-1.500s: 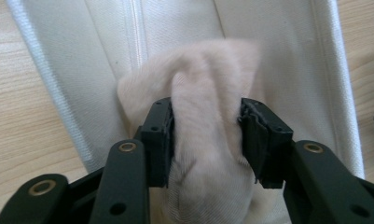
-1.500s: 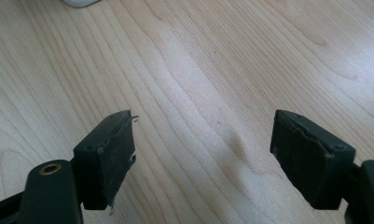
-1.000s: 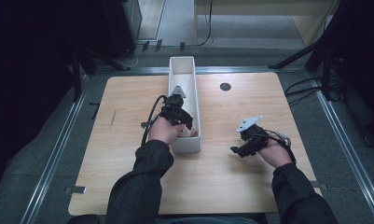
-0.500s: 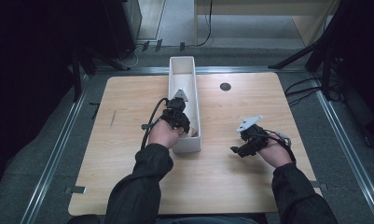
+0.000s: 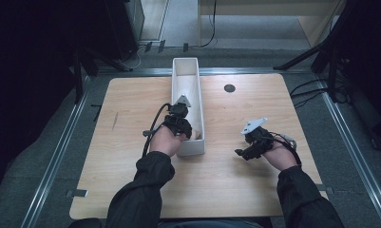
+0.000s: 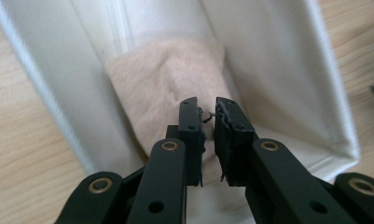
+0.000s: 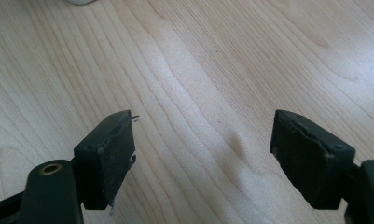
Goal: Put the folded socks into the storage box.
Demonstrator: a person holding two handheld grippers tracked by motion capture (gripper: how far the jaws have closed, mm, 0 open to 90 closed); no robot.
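Wooden table (image 5: 131,109) carries a white bin (image 5: 188,90); left gripper (image 6: 208,109), nearly closed, hovers over beige cloth (image 6: 166,79); right gripper (image 7: 203,135) gapes wide.

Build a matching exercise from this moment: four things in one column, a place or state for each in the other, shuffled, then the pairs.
Things
1. left tongs
2. right tongs
3. beige cloth
4. white bin

States
A. long, standing on the wooden table
B. jaws wide apart over bare wood
C. lying inside the bin
D. jaws nearly together inside the bin, at the cloth

Pairs: 1-D, 2-B, 3-C, 4-A
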